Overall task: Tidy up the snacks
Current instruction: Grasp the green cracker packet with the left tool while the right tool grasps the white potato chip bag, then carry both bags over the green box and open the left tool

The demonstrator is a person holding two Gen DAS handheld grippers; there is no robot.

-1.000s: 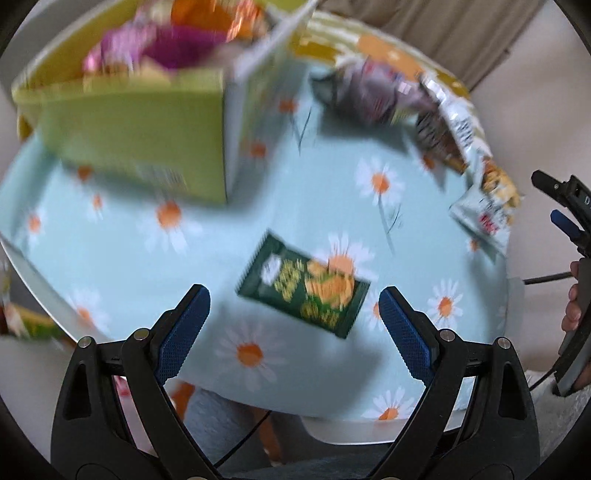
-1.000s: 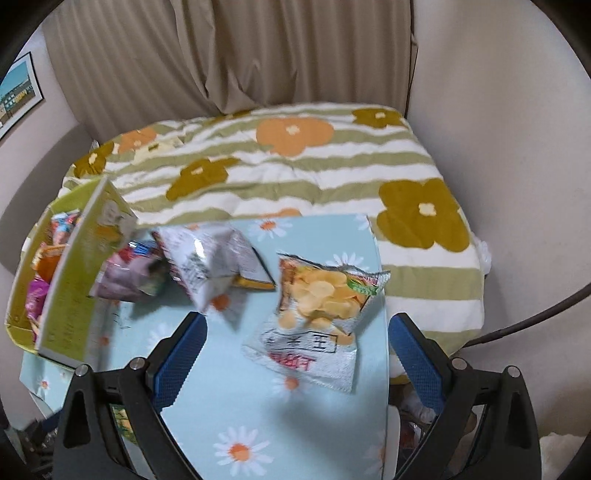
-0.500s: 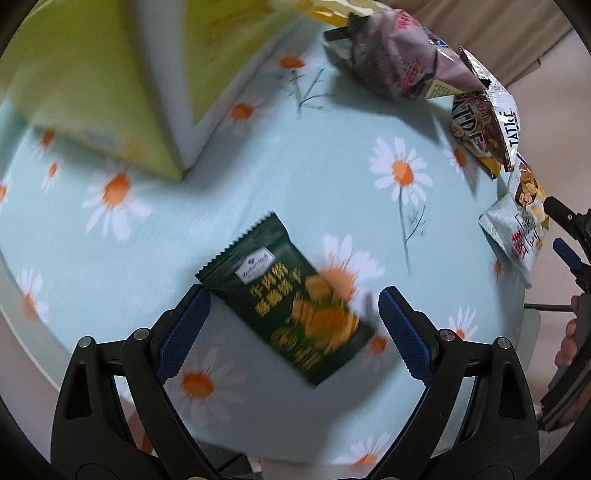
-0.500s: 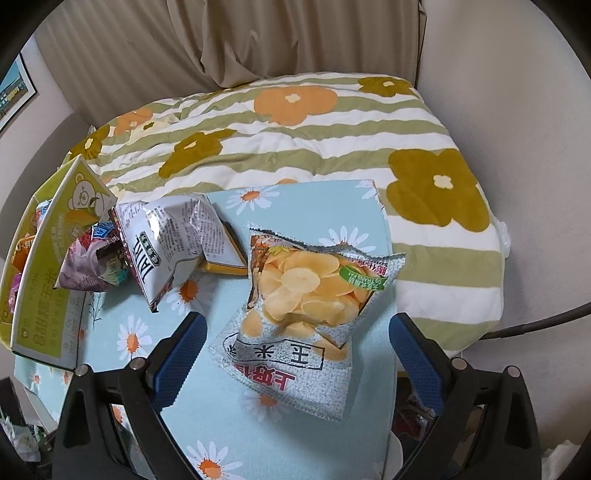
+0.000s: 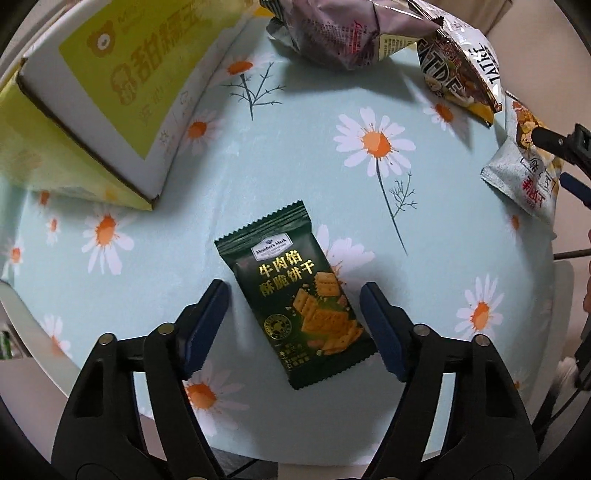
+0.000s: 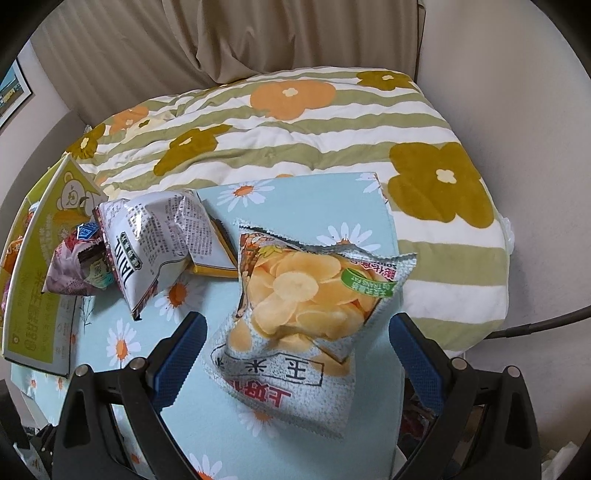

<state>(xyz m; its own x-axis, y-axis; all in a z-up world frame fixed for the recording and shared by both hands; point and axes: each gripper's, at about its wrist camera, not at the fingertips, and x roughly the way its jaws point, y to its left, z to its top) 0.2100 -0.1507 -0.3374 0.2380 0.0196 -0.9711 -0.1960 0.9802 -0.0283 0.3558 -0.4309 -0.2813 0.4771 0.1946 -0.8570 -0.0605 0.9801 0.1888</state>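
A dark green cracker packet (image 5: 299, 299) lies flat on the daisy tablecloth (image 5: 280, 155). My left gripper (image 5: 293, 321) is open, low over the table, with one finger on each side of the packet. A silver chip bag (image 6: 306, 317) printed with yellow chips lies on the cloth. My right gripper (image 6: 295, 350) is open and straddles the bag's near half. The chip bag (image 5: 524, 173) and the right gripper's tips show at the right edge of the left wrist view.
A yellow-green snack box (image 5: 96, 85) stands at the left; it also shows in the right wrist view (image 6: 40, 295). A purple bag (image 5: 347, 29) and a silver and brown bag (image 6: 155, 243) lie at the far side. A striped floral quilt (image 6: 295, 140) lies beyond the table.
Both grippers have moved forward and down. The green packet now sits between my left fingers, and the chip bag now sits between my right fingers. Both stay open.
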